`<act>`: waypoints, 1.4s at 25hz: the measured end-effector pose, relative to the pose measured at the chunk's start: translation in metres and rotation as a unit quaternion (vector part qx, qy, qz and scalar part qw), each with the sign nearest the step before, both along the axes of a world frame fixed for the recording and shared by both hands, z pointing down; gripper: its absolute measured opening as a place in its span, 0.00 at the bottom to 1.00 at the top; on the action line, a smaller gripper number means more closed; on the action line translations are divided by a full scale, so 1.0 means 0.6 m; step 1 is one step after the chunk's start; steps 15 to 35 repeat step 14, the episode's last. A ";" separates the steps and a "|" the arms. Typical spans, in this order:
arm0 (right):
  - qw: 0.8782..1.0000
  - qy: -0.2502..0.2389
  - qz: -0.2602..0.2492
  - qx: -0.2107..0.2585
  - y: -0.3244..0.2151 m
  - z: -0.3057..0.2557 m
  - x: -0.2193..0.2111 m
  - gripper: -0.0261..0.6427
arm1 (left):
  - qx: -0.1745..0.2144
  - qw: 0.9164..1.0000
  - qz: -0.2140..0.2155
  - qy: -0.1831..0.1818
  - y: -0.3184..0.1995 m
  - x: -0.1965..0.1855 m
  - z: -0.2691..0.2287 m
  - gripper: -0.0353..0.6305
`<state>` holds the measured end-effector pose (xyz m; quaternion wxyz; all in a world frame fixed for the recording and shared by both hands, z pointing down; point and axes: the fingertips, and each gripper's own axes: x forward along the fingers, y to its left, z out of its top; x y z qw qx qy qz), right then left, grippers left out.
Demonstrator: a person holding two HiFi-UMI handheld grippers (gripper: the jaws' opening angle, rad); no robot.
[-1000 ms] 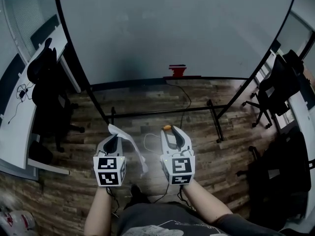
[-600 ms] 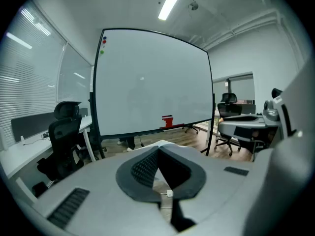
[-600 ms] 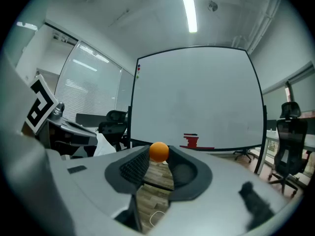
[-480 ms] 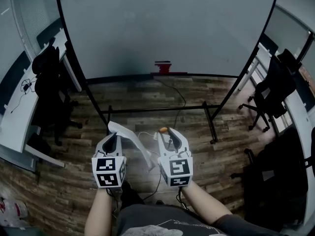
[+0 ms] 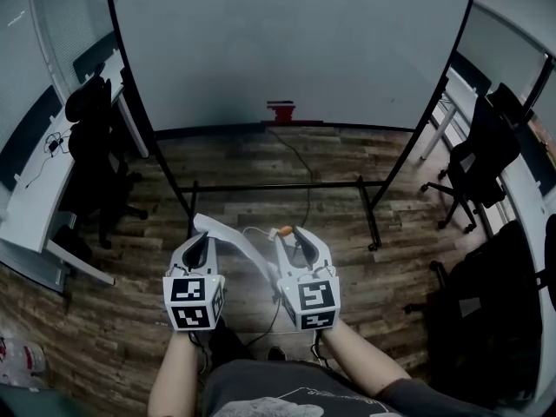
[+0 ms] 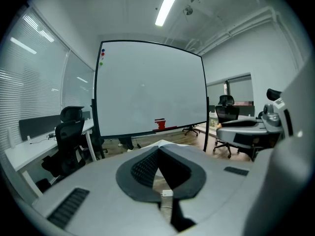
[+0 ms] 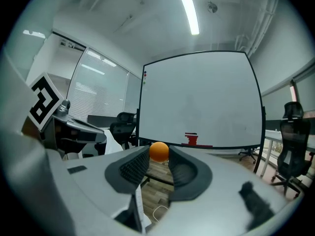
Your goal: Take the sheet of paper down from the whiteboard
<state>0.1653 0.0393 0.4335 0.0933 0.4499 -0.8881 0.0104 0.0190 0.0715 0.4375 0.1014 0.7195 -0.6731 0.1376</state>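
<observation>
whiteboard (image 5: 295, 42) ahead | paper (image 5: 230, 235) in L hand-held gripper (image 5: 198, 238) | ball (image 7: 159, 151) in R hand-held gripper (image 5: 290, 232) | chair (image 5: 91, 146) left, prob. against desk (image 5: 39, 194)

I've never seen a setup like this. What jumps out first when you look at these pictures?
The huge whiteboard fills the top of the head view, with a red object on its bottom ledge. Below it, the left hand-held gripper pinches a curled sheet of paper, and the right hand-held gripper grips a small orange ball at its tips.
</observation>
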 end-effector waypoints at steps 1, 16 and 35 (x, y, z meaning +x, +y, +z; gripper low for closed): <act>1.000 0.001 -0.001 0.001 0.005 -0.001 0.002 0.23 | 0.001 1.000 -0.001 -0.001 0.005 0.003 -0.001 0.07; 1.000 -0.001 -0.005 0.001 0.050 -0.002 0.032 0.23 | 0.015 1.000 0.000 -0.001 0.044 0.040 -0.016 0.07; 1.000 -0.001 -0.005 0.001 0.050 -0.002 0.032 0.23 | 0.015 1.000 0.000 -0.001 0.044 0.040 -0.016 0.07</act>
